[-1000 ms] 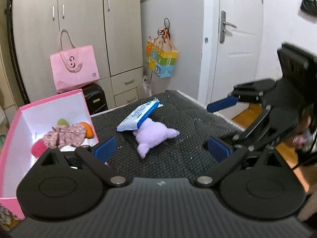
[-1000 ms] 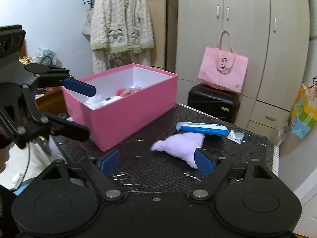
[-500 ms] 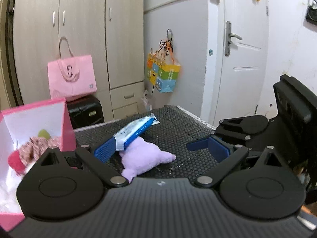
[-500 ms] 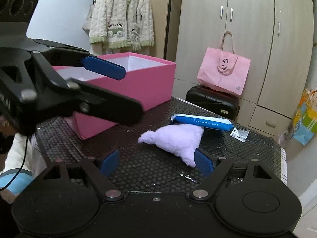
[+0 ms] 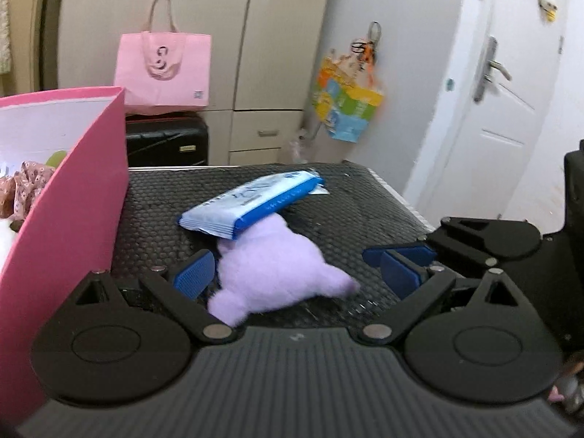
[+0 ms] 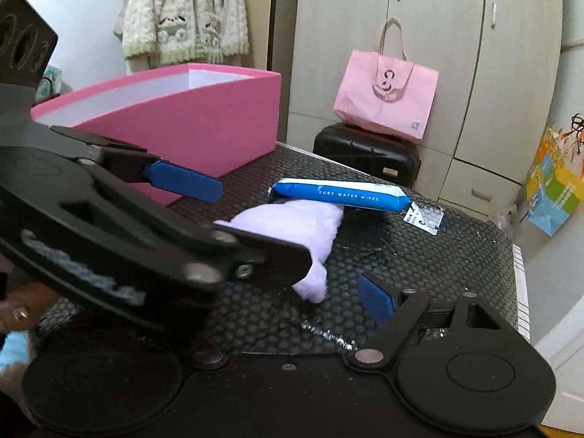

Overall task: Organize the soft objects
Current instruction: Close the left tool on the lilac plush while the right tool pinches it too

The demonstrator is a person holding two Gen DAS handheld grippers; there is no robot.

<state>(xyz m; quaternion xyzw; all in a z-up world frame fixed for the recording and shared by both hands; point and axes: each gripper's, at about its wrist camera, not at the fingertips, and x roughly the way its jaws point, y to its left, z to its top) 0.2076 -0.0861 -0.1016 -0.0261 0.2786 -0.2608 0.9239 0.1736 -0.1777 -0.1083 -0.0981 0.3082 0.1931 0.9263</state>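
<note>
A purple plush toy (image 5: 272,266) lies on the black table (image 5: 350,197), with a blue pack of wet wipes (image 5: 252,202) resting on its far end. My left gripper (image 5: 295,273) is open, low over the table, with the plush between its fingers. In the right wrist view the left gripper crosses in front of the plush (image 6: 303,226) and the wipes (image 6: 339,193). My right gripper (image 6: 299,292) is open and empty; only its right finger (image 6: 376,297) shows, the left one is hidden.
A pink box (image 5: 62,200) holding soft items stands at the table's left; it also shows in the right wrist view (image 6: 189,124). A small sachet (image 6: 423,215) lies beyond the wipes. A black suitcase (image 6: 365,149), pink bag (image 6: 387,84) and wardrobe stand behind.
My left gripper has dropped and moved forward, so the plush now sits between its open fingers. It now blocks much of the right wrist view.
</note>
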